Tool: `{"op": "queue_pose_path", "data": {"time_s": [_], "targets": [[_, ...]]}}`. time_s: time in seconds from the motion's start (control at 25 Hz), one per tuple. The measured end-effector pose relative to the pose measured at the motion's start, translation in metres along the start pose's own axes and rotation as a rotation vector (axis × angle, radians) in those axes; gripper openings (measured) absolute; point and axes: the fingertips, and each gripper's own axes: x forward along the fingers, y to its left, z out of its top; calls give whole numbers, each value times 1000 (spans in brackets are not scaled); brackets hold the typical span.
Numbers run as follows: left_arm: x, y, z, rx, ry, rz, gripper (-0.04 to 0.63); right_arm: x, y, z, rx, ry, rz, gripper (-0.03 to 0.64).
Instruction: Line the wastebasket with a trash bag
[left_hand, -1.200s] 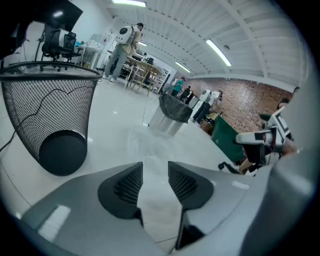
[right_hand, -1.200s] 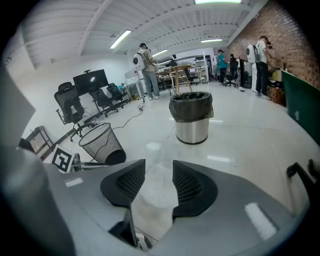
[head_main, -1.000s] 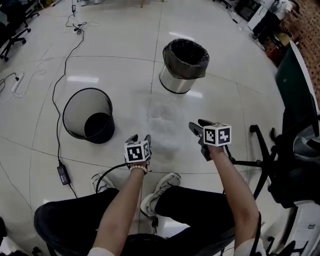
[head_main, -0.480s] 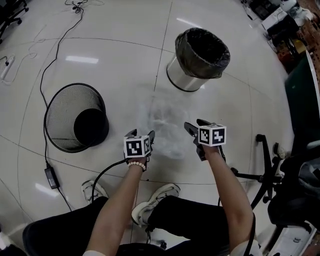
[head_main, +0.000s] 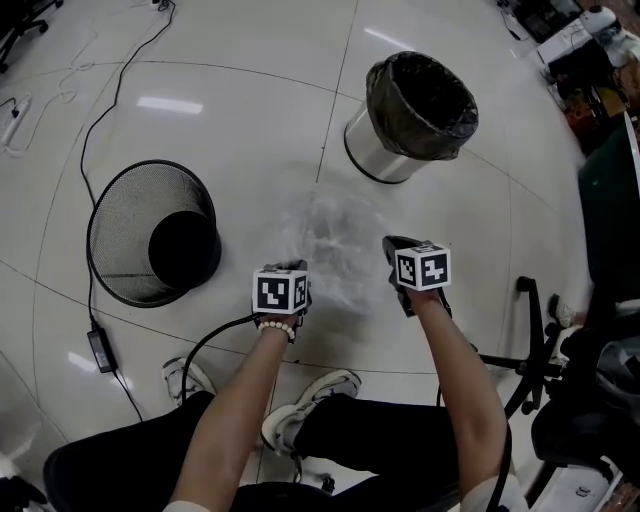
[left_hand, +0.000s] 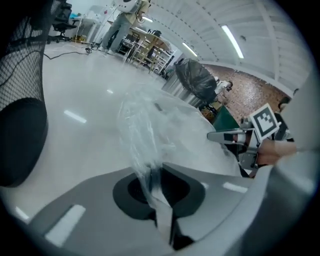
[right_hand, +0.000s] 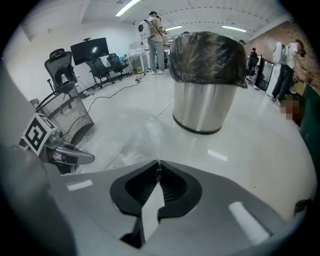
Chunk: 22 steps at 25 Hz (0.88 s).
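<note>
A clear, crumpled trash bag lies on the white floor between my two grippers. My left gripper has just closed its jaws, and they are shut on the bag's near left edge. In the left gripper view the film rises out of the shut jaws. My right gripper has also just closed, pinching a thin fold of the bag at its jaw tips. The black mesh wastebasket stands unlined to the left, also seen in the right gripper view.
A steel bin lined with a dark bag stands beyond the clear bag, to the right. A black cable with a power brick runs past the mesh basket. An office chair base is at the right. The person's shoes are just below the grippers.
Both grippers have dropped down to the clear bag and their jaws, open before, are now shut on its film. The head view has shifted forward.
</note>
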Motion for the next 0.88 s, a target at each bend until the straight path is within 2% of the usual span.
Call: {"op": "queue_pose_path", "data": {"time_s": [0.24, 0.36, 0.48, 0.72, 0.88], "targets": [[-57, -35, 48, 129, -121, -5, 12, -51, 18, 60, -79, -115, 4, 2], [-99, -53, 88, 183, -215, -2, 12, -86, 36, 99, -154, -184, 3, 2], [-149, -70, 124, 226, -314, 2, 12, -133, 61, 144, -213, -297, 9, 2], [-262, -103, 183, 277, -500, -3, 12, -228, 128, 219, -336, -475, 62, 2], [-346, -90, 206, 297, -615, 55, 12, -269, 195, 254, -410, -575, 141, 2]]}}
